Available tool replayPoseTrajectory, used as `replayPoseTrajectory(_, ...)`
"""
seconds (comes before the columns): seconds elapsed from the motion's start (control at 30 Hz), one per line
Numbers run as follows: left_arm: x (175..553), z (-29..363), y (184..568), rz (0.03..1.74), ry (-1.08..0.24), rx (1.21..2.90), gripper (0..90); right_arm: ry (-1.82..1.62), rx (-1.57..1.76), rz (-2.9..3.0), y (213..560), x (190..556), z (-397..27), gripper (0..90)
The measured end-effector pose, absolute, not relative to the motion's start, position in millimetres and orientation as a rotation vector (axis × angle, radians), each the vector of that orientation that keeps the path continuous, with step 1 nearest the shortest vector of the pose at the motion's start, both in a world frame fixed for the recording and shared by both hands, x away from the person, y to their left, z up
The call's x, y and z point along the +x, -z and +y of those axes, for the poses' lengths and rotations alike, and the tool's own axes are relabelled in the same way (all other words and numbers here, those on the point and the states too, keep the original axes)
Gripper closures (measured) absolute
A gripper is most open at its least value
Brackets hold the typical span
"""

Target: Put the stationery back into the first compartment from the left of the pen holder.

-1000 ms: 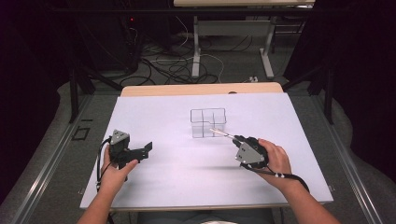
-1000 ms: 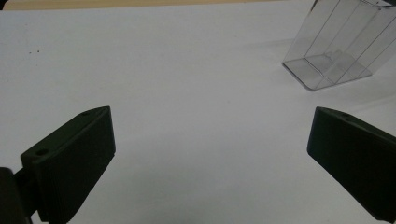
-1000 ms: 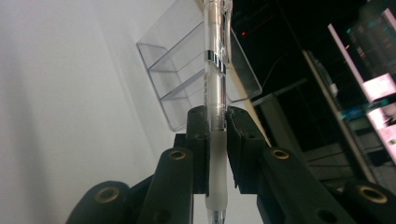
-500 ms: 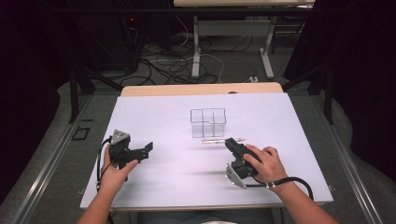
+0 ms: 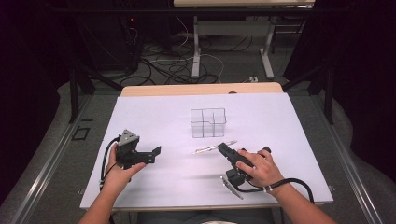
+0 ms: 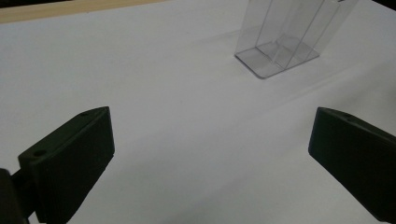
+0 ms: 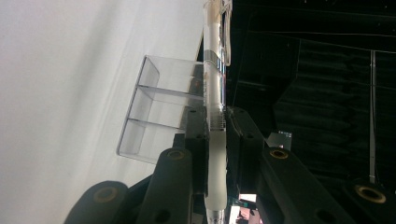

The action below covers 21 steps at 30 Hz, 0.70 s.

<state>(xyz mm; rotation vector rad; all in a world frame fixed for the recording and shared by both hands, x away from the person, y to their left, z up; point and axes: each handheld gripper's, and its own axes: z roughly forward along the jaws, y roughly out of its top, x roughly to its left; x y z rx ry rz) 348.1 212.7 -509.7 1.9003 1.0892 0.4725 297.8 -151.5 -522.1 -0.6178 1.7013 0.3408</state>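
Observation:
A clear compartmented container (image 5: 208, 122) stands upright on the white table (image 5: 289, 121), just back of its middle. My right gripper (image 5: 223, 148), turned on its side in a hand at the near right, is shut on a slim clear-and-white pen (image 5: 212, 148) that points left, low over the table in front of the container. Along that gripper's jaws (image 7: 215, 116) the pen (image 7: 214, 84) runs between the pads, with the container (image 7: 154, 107) just beyond. My left gripper (image 5: 153, 156) rests at the near left, open and with nothing in it. Between its fingertips (image 6: 210, 140) lies bare table, with the container (image 6: 285, 37) farther off.
A bare wooden strip (image 5: 201, 88) runs along the table's far edge. Behind it, table legs and loose cables (image 5: 182, 65) lie on the dark floor. The right gripper's cable (image 5: 294, 183) loops beside the forearm near the front edge.
The right hand has pulled back from the container toward the near edge and rolled over, and the pen has swung to point left. The left gripper has not moved.

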Motion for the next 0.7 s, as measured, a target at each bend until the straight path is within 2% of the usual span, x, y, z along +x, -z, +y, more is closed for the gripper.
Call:
replayPoseTrajectory(0.1, 347.0, 205.2, 503.5, 1.036, -0.465, 1.925, 4.4, -0.342, -0.609, 1.717, 524.2, 297.4, -151.6, 79.2)
replayPoseTrajectory(0.27, 344.9, 189.9, 493.1, 0.953, -0.433, 1.972, 15.9, -0.331, -0.624, 1.728, 525.4, 298.5, -150.5, 79.3)
replayPoseTrajectory(0.7, 341.8, 147.6, 473.0, 0.764, -0.444, 2.075, 24.9, -0.349, -0.606, 1.768, 526.4, 299.3, -150.6, 79.2)
